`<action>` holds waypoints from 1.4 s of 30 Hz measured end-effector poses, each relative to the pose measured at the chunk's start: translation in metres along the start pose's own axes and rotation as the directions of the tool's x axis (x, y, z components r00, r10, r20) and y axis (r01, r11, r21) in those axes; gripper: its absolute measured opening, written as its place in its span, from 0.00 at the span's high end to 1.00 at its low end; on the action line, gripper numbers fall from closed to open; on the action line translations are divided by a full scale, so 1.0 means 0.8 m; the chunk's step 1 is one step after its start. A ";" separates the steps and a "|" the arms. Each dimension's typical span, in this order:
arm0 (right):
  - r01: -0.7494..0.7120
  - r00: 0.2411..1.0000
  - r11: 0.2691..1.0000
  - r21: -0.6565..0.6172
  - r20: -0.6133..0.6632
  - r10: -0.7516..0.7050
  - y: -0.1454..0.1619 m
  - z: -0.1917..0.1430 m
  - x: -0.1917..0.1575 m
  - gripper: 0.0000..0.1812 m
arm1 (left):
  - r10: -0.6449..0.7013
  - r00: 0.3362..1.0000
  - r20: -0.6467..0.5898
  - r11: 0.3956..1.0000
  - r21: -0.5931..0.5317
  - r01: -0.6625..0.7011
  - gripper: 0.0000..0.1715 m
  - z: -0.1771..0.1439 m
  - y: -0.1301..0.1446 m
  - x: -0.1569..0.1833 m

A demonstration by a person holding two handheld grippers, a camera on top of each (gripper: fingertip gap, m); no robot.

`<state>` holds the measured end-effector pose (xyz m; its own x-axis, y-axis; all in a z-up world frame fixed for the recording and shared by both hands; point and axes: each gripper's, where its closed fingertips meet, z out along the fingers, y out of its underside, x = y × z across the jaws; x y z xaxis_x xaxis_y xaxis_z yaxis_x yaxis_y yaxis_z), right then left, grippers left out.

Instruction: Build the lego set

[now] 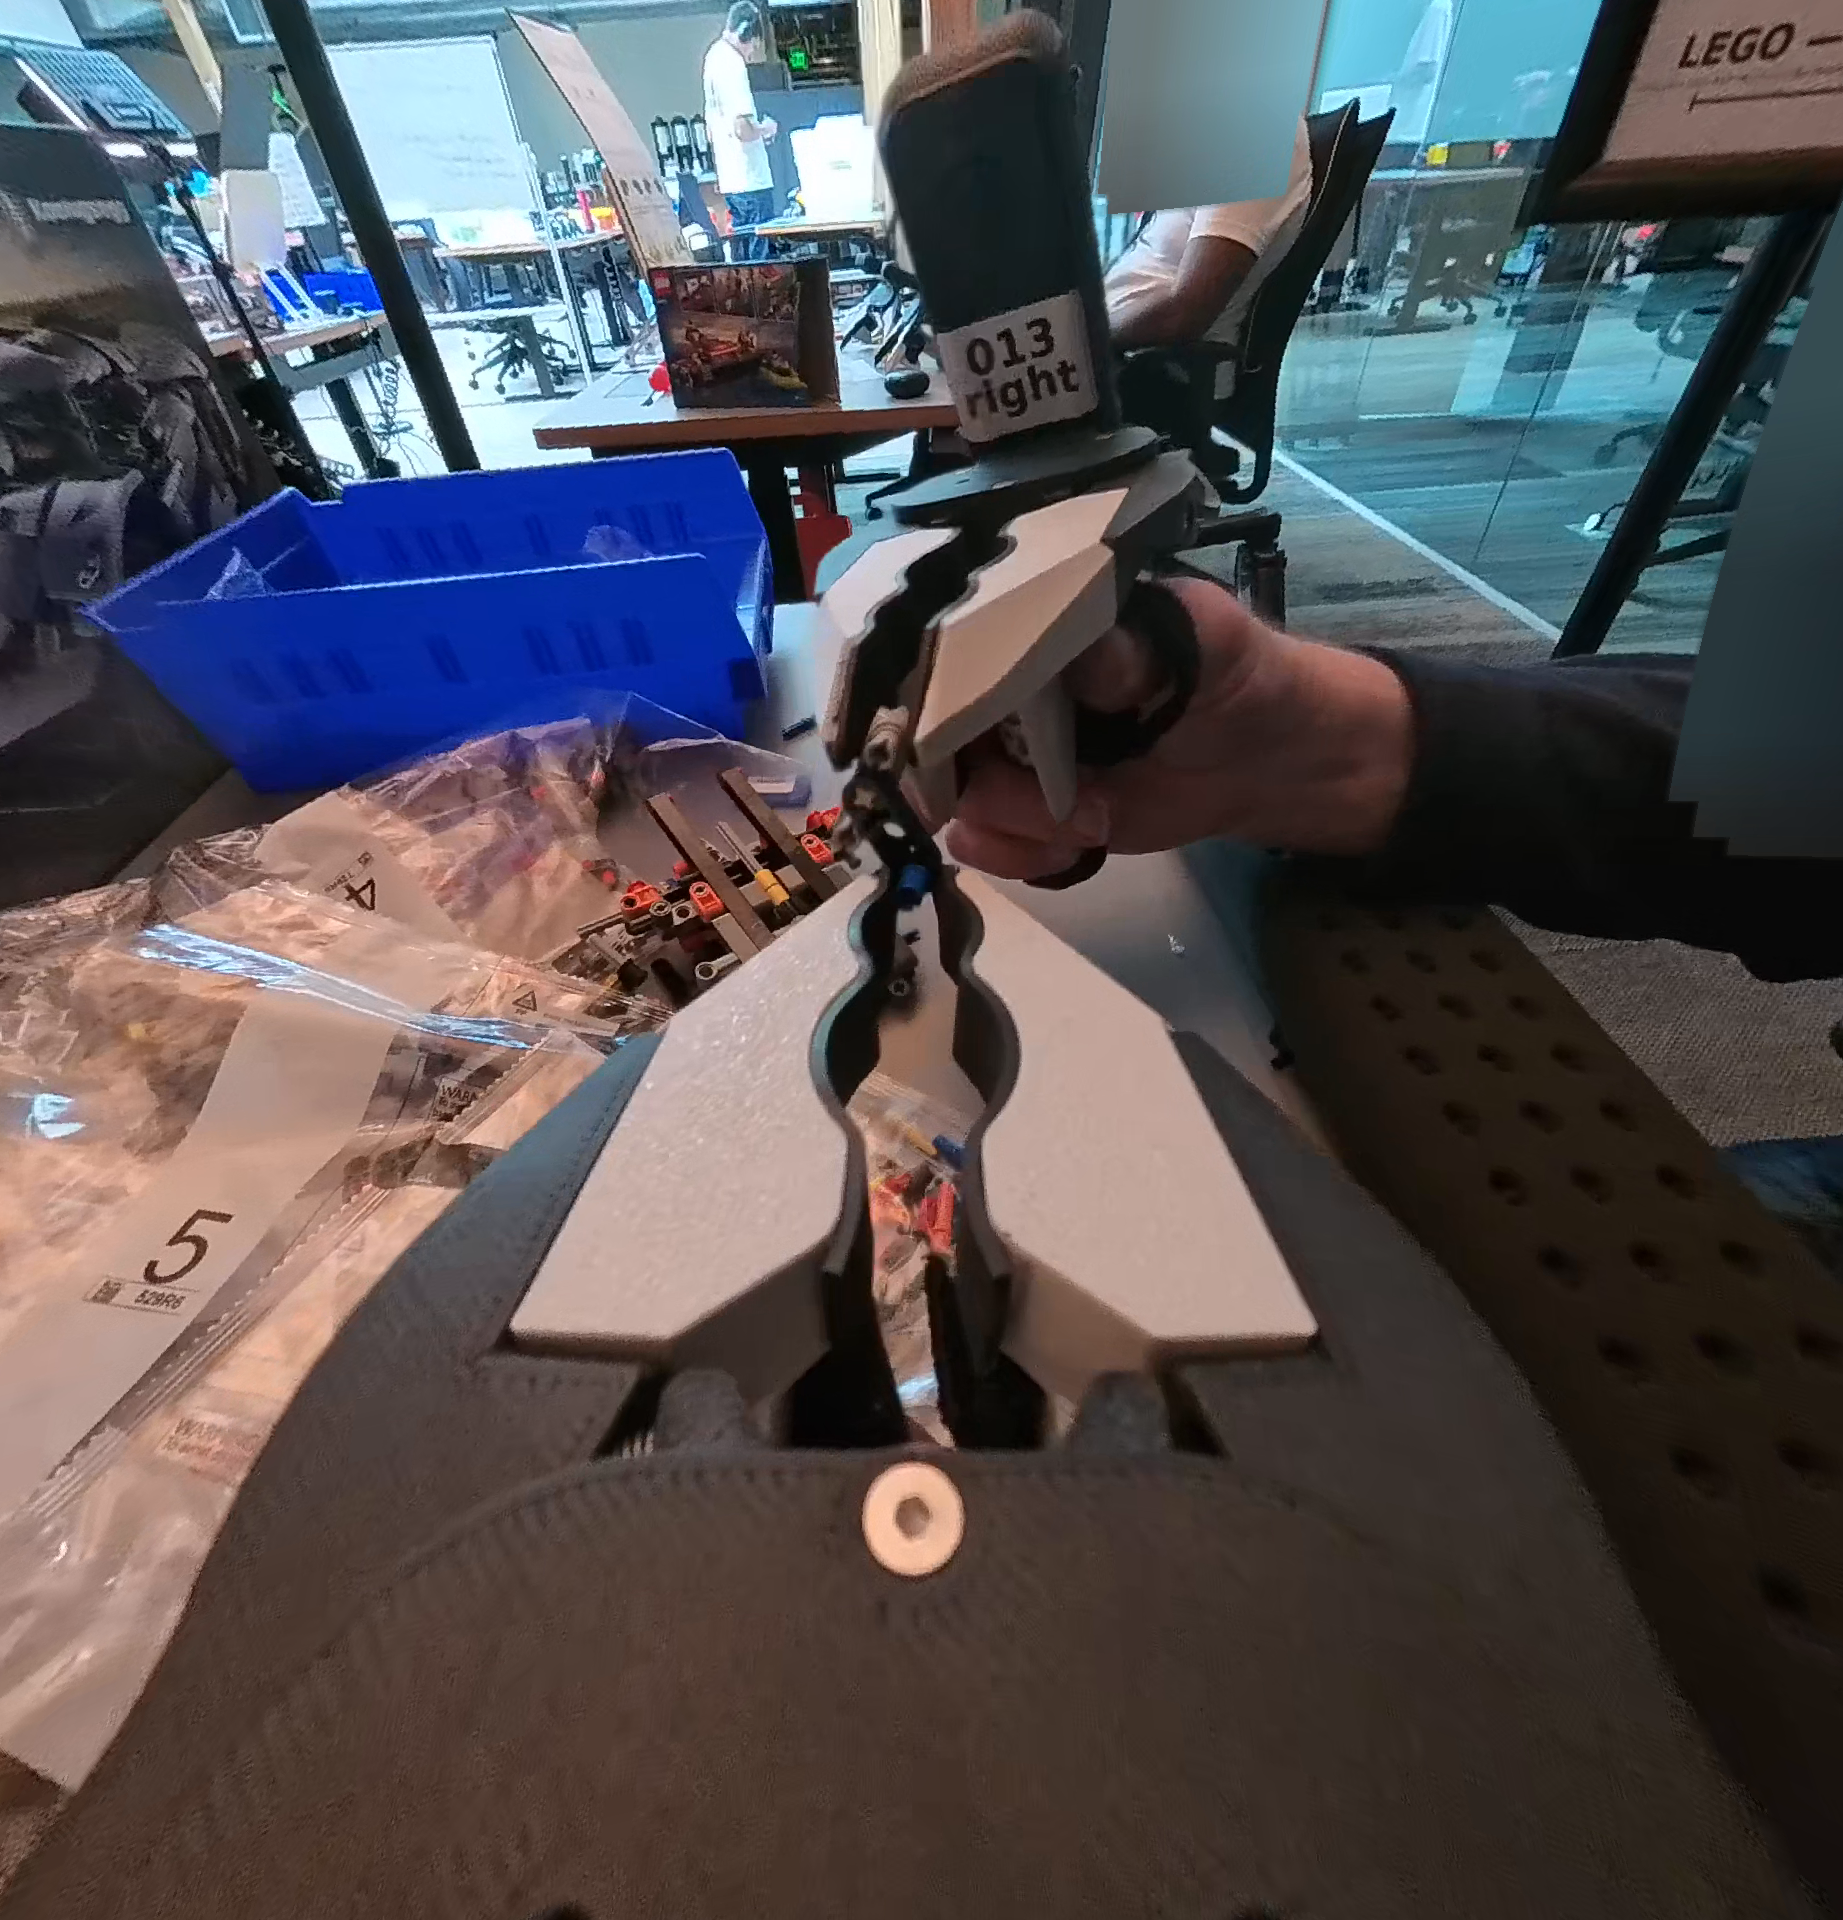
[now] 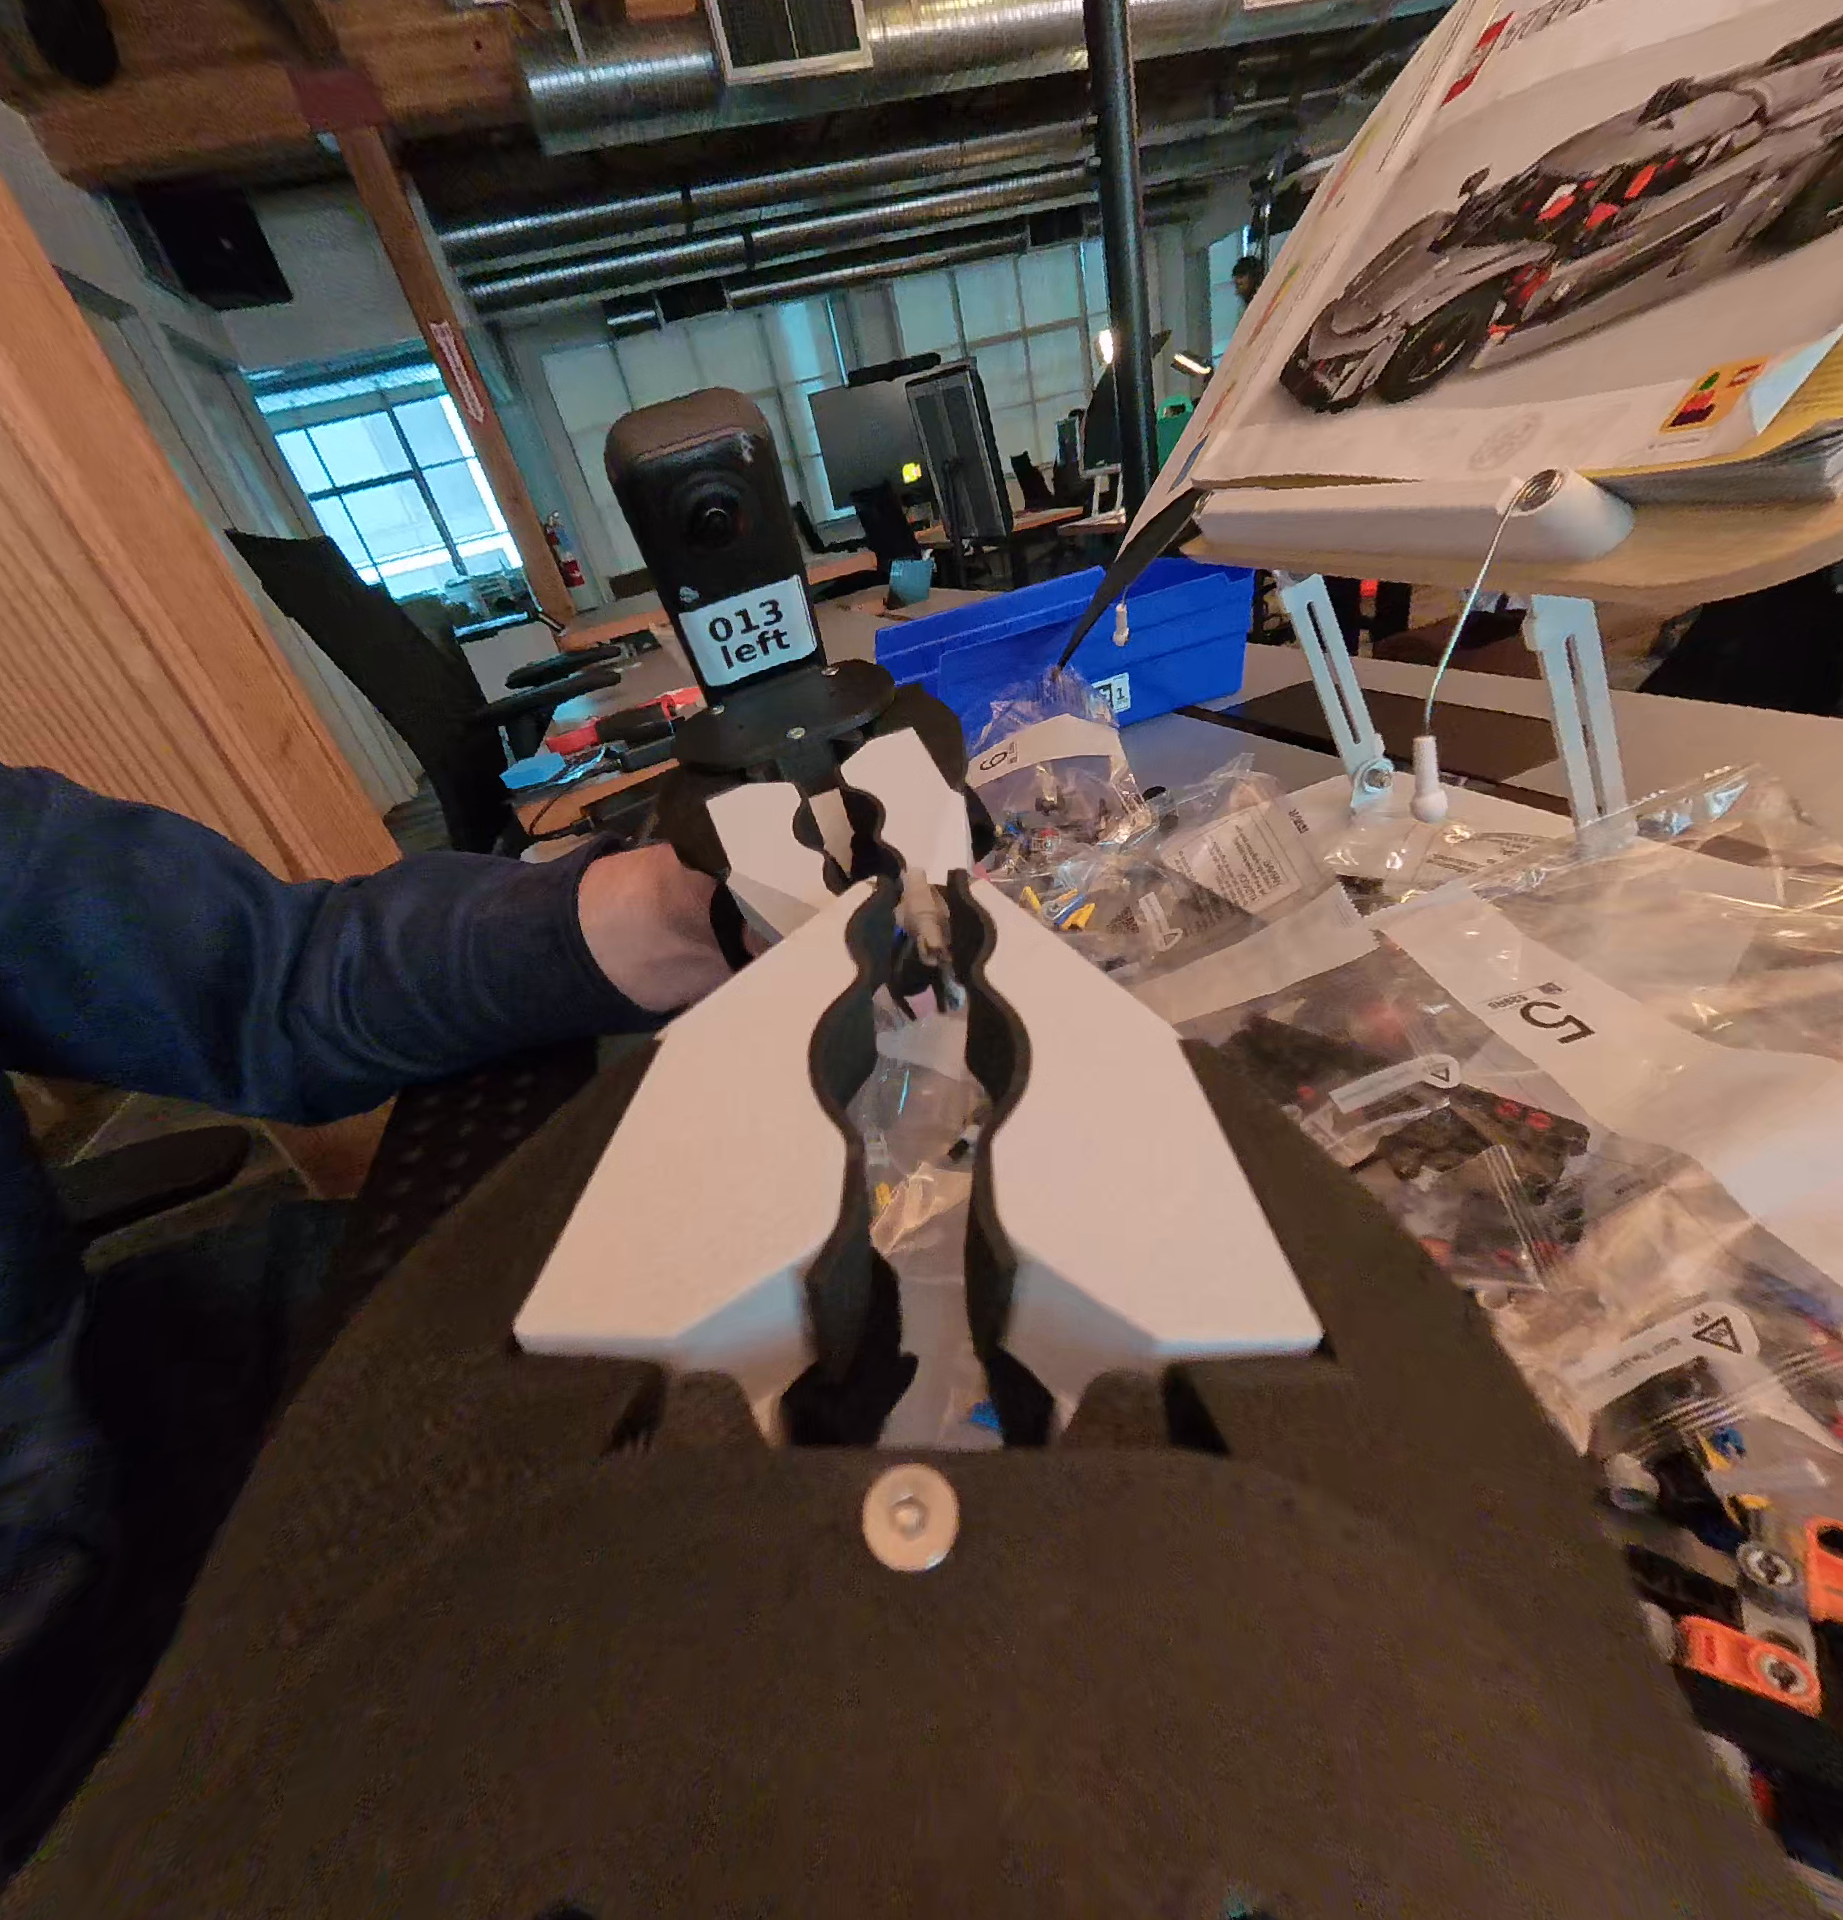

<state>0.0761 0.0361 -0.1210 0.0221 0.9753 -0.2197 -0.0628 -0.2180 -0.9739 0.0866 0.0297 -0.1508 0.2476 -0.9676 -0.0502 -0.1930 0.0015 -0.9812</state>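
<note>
Left gripper [image 1: 901,914]: jaws nearly together, tips pinching the lower end of a small dark lego sub-assembly [image 1: 889,831] with a blue pin [image 1: 909,881] showing at the grip; held in the air above the table [image 1: 1135,914].
Numbered parts bags [image 1: 221,1143]: clear, unopened, lying left of the sub-assembly on the table.
Blue bin [image 1: 429,623]: behind the bags, far left of the sub-assembly.
Loose beams and red connectors [image 1: 709,894]: on the table just left of and below the sub-assembly.
Sub-assembly, axis: long axis runs from one gripper's tips to the other's, slightly tilted; in the left wrist view the grey end points up toward the right gripper, the blue end down toward the left gripper.
Right gripper [image 1: 875,758]: jaws close together, tips clamped on the upper end of the same sub-assembly; a hand [image 1: 1208,748] works its trigger handle.
Right wrist view: the piece [image 2: 929,935] sits between both pairs of tips, pale grey part nearest; exact joint is too small to tell.
Instruction booklet [image 2: 1519,260]: on a stand, right of and above the sub-assembly.
Step in hand (judgement): mating two small parts held between the grippers.
Doing it well: keep both grips firm, line the two parts along one axis, push straight without twisting, and work over the table so a dropped pin stays findable.
</note>
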 end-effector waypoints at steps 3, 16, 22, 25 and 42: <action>-0.028 1.000 0.999 0.019 -0.009 0.028 -0.003 -0.004 0.005 0.94 | -0.025 1.000 0.007 1.000 0.001 0.025 0.97 -0.002 0.002 -0.005; 0.021 1.000 0.999 -0.040 0.003 -0.021 0.008 0.002 -0.002 1.00 | -0.069 0.997 -0.039 0.998 0.006 0.070 0.97 0.000 0.004 0.000; 0.000 0.999 1.000 0.014 -0.040 0.001 -0.005 -0.010 0.010 0.95 | -0.079 0.996 -0.040 0.997 0.018 0.080 0.97 -0.003 0.003 -0.003; -0.088 0.996 0.996 0.026 0.011 0.088 -0.003 -0.010 0.010 0.88 | -0.071 0.996 -0.058 0.997 0.037 0.073 0.97 -0.005 0.000 -0.001; 0.050 0.998 0.996 -0.073 0.045 -0.047 0.012 0.007 -0.014 0.88 | 0.070 0.995 -0.068 0.997 0.046 -0.067 0.98 -0.009 -0.002 0.012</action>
<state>0.0698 0.0235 -0.1279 -0.0202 0.9851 -0.1708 0.0111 -0.1706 -0.9853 0.0826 0.0186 -0.1485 0.1682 -0.9800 -0.1062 -0.1652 0.0782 -0.9831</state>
